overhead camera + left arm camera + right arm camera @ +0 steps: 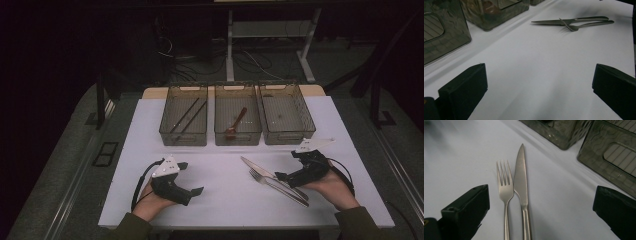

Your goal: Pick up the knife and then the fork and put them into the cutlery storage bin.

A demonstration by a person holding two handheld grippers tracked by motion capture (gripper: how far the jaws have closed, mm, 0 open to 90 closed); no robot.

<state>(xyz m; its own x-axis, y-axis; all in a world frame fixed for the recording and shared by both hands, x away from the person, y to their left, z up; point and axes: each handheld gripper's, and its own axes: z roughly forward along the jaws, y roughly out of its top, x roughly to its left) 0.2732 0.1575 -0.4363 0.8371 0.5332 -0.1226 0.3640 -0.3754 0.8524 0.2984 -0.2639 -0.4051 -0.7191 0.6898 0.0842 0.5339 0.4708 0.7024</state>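
Now we judge the pick-up about to begin: at lower right of the high view our right tongs (281, 176) gape wide, empty, straddling the fork (505, 185) and knife (521, 178) lying side by side on the bench (220, 192). Left tongs (192, 177), lower left, gape idle. Next, choose one piece, close, carry it toward the three bins (238, 121) at upper centre.

At the lower left of the high view, the left gripper (192, 177) is a black, angular body topped by a pale grey three-cornered plate, with a black cable looping off its left side; the right gripper (281, 176) at the lower right is built the same, plate and cable included. Both hands come out of olive-green sleeves at the bottom edge. In the gripper views the jaws are blocky matt-black pads, each left pad with a small round hole.
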